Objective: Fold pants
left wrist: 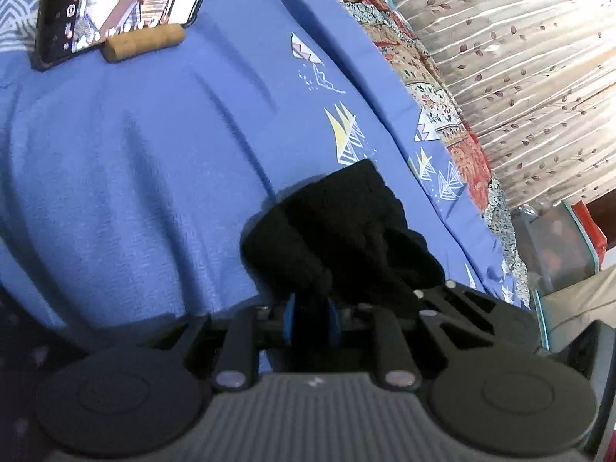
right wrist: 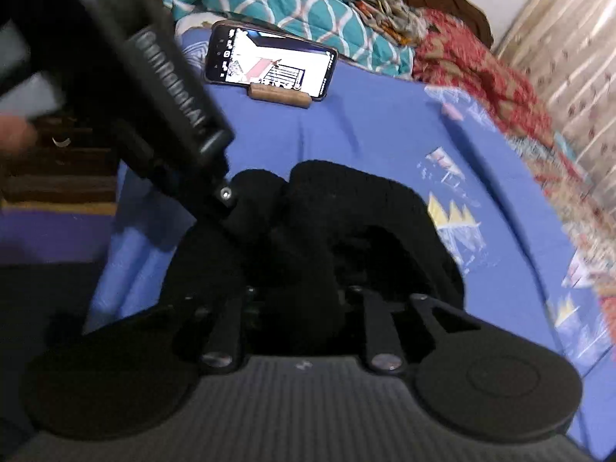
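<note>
Left tongs (left wrist: 312, 319) pinched black pants (left wrist: 338, 231); right tongs (right wrist: 298, 308) grip unclear; fold demanded flat, aligned edges.

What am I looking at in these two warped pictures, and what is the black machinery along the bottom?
Each picture comes from a fisheye camera on hand-held tongs, looking forward along the two fingers; a person carries one in each hand. In the left view, the left tongs have blue pads closed on bunched black pants. In the right view, the right tongs sit against the same pants, but dark on dark hides whether they grip. The other tool crosses the upper left. Everything lies on a blue bedsheet. Further back, a phone leans in a wooden stand.
</note>
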{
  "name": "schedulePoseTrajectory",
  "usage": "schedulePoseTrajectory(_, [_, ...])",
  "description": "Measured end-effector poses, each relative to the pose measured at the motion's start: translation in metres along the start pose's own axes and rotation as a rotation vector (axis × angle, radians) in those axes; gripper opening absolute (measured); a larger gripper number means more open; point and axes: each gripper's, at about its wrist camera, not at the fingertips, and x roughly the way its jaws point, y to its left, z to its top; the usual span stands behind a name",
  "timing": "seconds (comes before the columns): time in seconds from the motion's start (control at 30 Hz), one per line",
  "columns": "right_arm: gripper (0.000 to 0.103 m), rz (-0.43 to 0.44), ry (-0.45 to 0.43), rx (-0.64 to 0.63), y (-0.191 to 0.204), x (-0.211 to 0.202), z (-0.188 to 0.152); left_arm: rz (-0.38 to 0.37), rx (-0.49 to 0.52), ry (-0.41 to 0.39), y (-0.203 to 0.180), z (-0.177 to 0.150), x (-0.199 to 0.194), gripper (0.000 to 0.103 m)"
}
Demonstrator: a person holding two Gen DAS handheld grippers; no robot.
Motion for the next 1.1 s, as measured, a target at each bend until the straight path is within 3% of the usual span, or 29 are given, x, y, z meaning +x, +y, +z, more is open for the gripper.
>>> schedulePoseTrajectory(0.07, [0.052, -0.003, 0.006, 0.026, -0.008, -0.003, 0.007, 0.007, 0.023, -0.021, -0.002, 0.002, -0.007, 0.030])
schedulePoseTrajectory(0.1, [0.056, 0.001, -0.003, 0.056, -0.015, -0.007, 0.010, 0.012, 0.031, -0.035, -0.005, 0.005, -0.011, 0.035])
schedulePoseTrajectory(0.13, [0.061, 0.010, -0.020, 0.085, -0.022, -0.012, 0.012, 0.017, 0.035, -0.049, -0.006, 0.007, -0.015, 0.047])
schedulePoseTrajectory(0.27, [0.062, 0.099, -0.088, 0.191, -0.038, -0.040, 0.011, 0.006, 0.043, -0.099, -0.004, 0.014, -0.029, 0.058])
schedulePoseTrajectory(0.4, [0.060, 0.200, -0.126, 0.430, -0.065, -0.057, -0.003, 0.005, 0.045, -0.103, -0.004, 0.019, -0.030, 0.074])
schedulePoseTrajectory(0.47, [0.044, 0.200, -0.140, 0.564, -0.081, -0.058, -0.009, 0.011, 0.049, -0.087, -0.005, 0.021, -0.024, 0.083])
schedulePoseTrajectory(0.6, [0.029, 0.188, -0.138, 0.826, -0.108, -0.047, -0.021, -0.002, 0.036, -0.053, -0.008, 0.024, -0.011, 0.090])
schedulePoseTrajectory(0.67, [0.024, 0.171, -0.106, 0.898, -0.110, -0.033, -0.024, -0.013, 0.028, -0.043, -0.010, 0.026, -0.005, 0.098])
schedulePoseTrajectory(0.73, [0.023, 0.201, -0.041, 0.905, -0.099, -0.015, -0.023, -0.030, 0.015, -0.023, -0.012, 0.027, 0.003, 0.101])
schedulePoseTrajectory(0.8, [0.024, 0.303, 0.050, 0.865, -0.072, 0.006, -0.019, -0.030, 0.008, -0.003, -0.014, 0.026, 0.012, 0.101])
schedulePoseTrajectory(0.9, [0.026, 0.283, 0.053, 0.744, -0.032, 0.006, -0.010, 0.023, 0.043, -0.012, -0.020, 0.022, 0.021, 0.091])
schedulePoseTrajectory(0.97, [0.025, 0.331, 0.045, 0.770, -0.031, 0.003, -0.009, 0.085, 0.095, -0.018, -0.023, 0.019, 0.024, 0.044])
schedulePoseTrajectory(1.03, [0.025, 0.368, 0.047, 0.799, -0.030, 0.002, -0.010, 0.117, 0.113, -0.028, -0.024, 0.018, 0.024, 0.032])
schedulePoseTrajectory(1.1, [0.025, 0.370, 0.041, 0.802, -0.028, -0.001, -0.011, 0.136, 0.137, -0.052, -0.027, 0.016, 0.017, 0.027])
